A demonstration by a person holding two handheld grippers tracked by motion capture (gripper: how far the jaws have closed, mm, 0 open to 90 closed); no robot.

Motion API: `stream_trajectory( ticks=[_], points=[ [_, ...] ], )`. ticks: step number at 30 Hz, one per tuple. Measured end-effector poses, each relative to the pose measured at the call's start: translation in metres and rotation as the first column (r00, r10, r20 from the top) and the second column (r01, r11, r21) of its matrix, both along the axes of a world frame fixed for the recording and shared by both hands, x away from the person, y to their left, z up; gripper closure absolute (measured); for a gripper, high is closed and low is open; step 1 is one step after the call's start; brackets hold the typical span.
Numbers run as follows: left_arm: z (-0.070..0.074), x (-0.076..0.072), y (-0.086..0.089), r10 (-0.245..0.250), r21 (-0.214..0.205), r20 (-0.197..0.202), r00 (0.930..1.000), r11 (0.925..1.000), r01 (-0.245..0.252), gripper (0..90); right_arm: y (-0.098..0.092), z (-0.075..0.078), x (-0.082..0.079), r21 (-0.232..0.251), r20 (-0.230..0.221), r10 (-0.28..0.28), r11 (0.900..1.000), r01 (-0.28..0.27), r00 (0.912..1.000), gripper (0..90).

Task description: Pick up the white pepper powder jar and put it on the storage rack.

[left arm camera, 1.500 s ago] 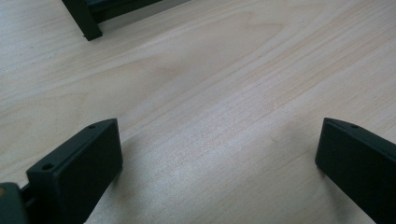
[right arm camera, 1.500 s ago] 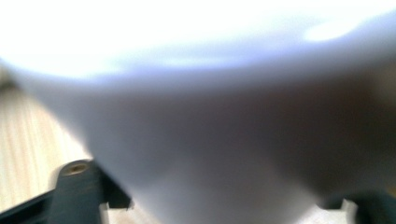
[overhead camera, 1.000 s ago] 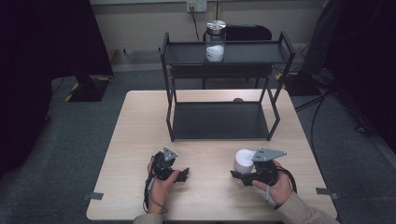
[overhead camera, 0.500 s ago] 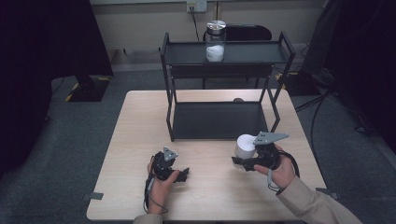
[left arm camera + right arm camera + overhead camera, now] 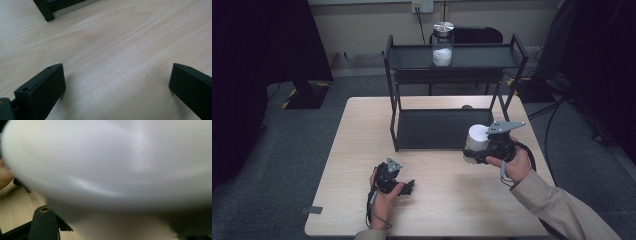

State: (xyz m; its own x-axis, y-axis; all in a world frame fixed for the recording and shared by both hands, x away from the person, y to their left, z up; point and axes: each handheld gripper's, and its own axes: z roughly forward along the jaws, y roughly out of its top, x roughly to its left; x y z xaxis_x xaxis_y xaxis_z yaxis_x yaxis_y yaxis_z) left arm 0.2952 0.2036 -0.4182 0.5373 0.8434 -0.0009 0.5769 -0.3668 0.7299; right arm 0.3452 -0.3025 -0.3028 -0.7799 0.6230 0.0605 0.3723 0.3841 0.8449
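Note:
A white cup-like container (image 5: 477, 137) hangs above the table's right half, just in front of the black rack's lower shelf. My right gripper (image 5: 473, 151), pointing left, is shut on it. In the right gripper view the white container (image 5: 112, 165) looms close and blurred, with one black finger (image 5: 43, 223) at its lower left. My left gripper (image 5: 407, 186) rests on the wooden table (image 5: 357, 150) near the front edge. Its jaws stand wide open over bare wood in the left gripper view (image 5: 116, 86).
A black two-tier rack (image 5: 452, 56) stands at the table's back. On its top shelf is a glass jar (image 5: 443, 44) with a metal lid and white contents. Cables (image 5: 557, 107) lie on the floor at the right. A dark curtain hangs at the left.
My right gripper has risen with the white container and drifted toward the rack. The left gripper has stayed where it was.

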Motion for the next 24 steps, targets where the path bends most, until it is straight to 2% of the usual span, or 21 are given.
stream_trajectory(
  ticks=[10, 14, 18, 24],
  points=[
    [0.000, 0.000, 0.000, -0.001, 0.002, 0.001, 1.0000, 1.0000, 0.001, 0.0, 0.001, 0.028, 0.014, -0.006, 0.011, -0.022, 0.9997, 0.022, 0.9997, 29.3],
    [0.000, 0.000, 0.000, -0.001, 0.002, 0.000, 1.0000, 1.0000, 0.001, 0.0, 0.001, 0.038, 0.021, 0.008, 0.004, -0.030, 0.9995, 0.030, 0.9995, 29.4],
    [0.000, 0.000, 0.000, -0.001, 0.001, 0.001, 1.0000, 1.0000, 0.001, 0.0, 0.003, 0.049, 0.024, -0.005, 0.018, -0.042, 0.9991, 0.042, 0.9990, 29.4],
    [0.000, 0.000, 0.000, -0.001, 0.002, 0.001, 1.0000, 1.0000, 0.001, 0.0, 0.003, 0.062, 0.032, 0.007, 0.016, -0.062, 0.9981, 0.062, 0.9979, 29.5]
  ],
)
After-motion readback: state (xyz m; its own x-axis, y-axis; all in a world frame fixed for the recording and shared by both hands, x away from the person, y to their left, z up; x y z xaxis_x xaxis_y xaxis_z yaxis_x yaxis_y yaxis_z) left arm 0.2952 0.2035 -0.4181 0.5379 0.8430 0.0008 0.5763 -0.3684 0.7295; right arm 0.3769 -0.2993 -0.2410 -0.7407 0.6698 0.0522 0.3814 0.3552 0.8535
